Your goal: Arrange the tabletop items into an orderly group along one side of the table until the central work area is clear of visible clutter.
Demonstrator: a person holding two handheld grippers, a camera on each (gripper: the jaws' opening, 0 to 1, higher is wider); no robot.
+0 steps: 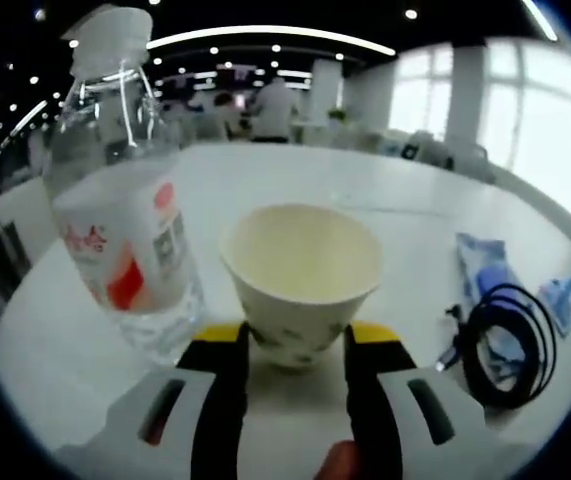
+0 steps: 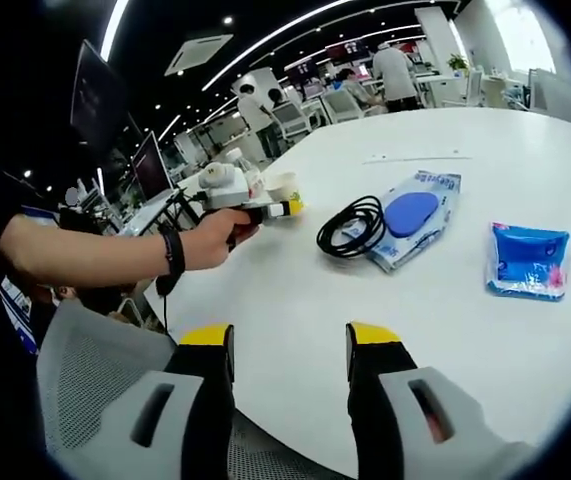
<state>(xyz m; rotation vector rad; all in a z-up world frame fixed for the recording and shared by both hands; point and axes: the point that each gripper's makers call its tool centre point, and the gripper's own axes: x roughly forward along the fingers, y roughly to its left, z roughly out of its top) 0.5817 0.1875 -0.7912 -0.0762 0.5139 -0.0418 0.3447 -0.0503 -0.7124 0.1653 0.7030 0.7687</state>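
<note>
Paper cup, cream-coloured, tapered, empty, standing upright between the yellow-tipped jaws of the left hand-held gripper, near the surface's edge. Jaws close against the cup's lower wall on both sides, so apparently gripped, though actual pressure impossible to confirm. Likely very light, thin-walled and easy to crush; best held low near the stiffer base, gently, never at the flexible rim. Faint printed pattern low on the wall; matte finish.

Just left of the cup, touching or nearly so: clear plastic water bottle, white cap, red-and-white label, upright. Probably heavier if full, smooth and a little slippery; best taken at the labelled body.

Further right on the white, glossy surface: coiled black cable, limp and springy, lying partly over a pale blue packet. In the right gripper view, same coil resting against that soft flat wipes-style packet, with a brighter blue crinkly packet well apart to the right. Packets soft, light, likely to slide.

Right hand-held gripper hovering above the near edge, jaws parted wide, nothing between them. Across the surface, a hand holding the other tool with the cup at its tip.

Grey mesh chair back below the surface's edge.
</note>
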